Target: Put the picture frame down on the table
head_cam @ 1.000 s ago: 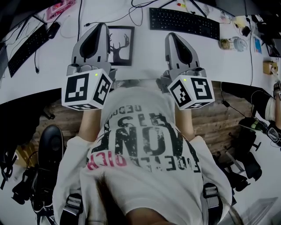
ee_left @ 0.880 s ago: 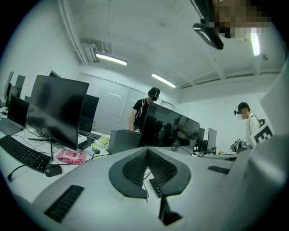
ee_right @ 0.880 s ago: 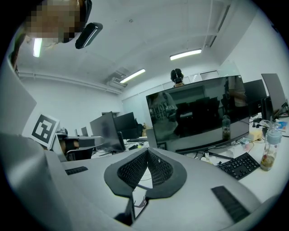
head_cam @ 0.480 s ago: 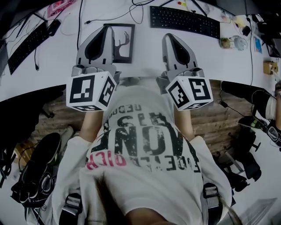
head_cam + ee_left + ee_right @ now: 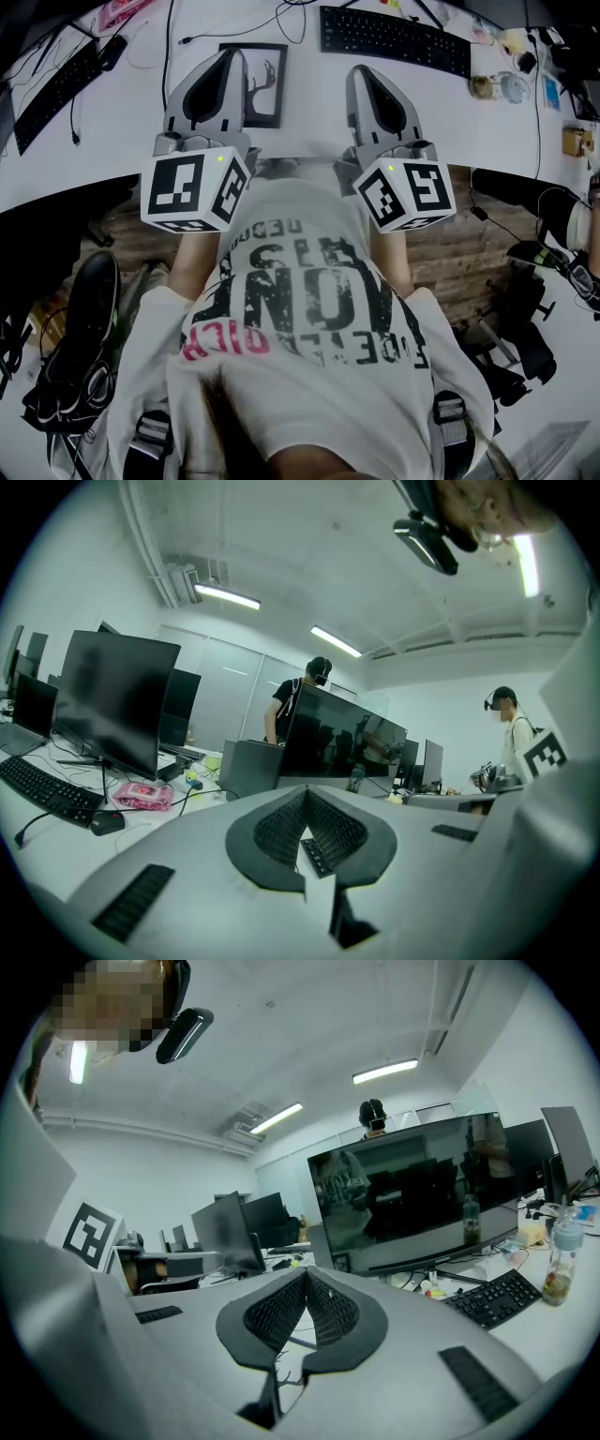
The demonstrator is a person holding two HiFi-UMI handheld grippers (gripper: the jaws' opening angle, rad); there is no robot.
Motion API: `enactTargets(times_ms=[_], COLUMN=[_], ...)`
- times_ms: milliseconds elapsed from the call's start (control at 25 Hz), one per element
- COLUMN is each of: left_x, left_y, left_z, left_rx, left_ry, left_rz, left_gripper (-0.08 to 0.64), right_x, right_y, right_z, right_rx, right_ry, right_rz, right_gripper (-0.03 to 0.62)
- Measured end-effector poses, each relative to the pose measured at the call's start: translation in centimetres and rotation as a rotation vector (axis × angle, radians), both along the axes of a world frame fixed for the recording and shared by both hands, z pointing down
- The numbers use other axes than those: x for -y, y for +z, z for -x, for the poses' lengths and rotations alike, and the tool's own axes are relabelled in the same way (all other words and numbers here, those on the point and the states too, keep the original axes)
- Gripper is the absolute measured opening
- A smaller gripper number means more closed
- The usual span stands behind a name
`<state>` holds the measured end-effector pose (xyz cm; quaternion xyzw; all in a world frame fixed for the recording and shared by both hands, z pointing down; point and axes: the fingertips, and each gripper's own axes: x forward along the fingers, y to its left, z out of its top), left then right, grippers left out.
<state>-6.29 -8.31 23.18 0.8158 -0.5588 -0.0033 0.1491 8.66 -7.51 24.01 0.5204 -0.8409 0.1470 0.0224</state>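
White desk (image 5: 309, 103), wood-plank floor (image 5: 469, 253), ceiling strip lights (image 5: 230, 596), possibly glass partition (image 5: 225, 682) behind.

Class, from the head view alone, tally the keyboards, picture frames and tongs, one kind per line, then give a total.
Keyboards: 2
Picture frame: 1
Tongs, left and right: 2
Total: 5

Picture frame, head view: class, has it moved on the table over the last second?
No. The picture frame keeps its place beside the left end of the keyboard; both merely slid up the view together.
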Motion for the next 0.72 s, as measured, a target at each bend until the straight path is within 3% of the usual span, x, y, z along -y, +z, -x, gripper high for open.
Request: enactTargets(times_ms=[720], left_x=[0.69], left_y=[0.22], left_z=[0.31], left_rx=[-0.015], left_ry=[-0.004], left_rz=[0.016], left_gripper=[0.002], right_x=[0.47], right_y=[0.26], right_z=[-0.3], right_rx=[-0.005], right_ry=[0.016], right_rz=[0.02], right_gripper=[0.0])
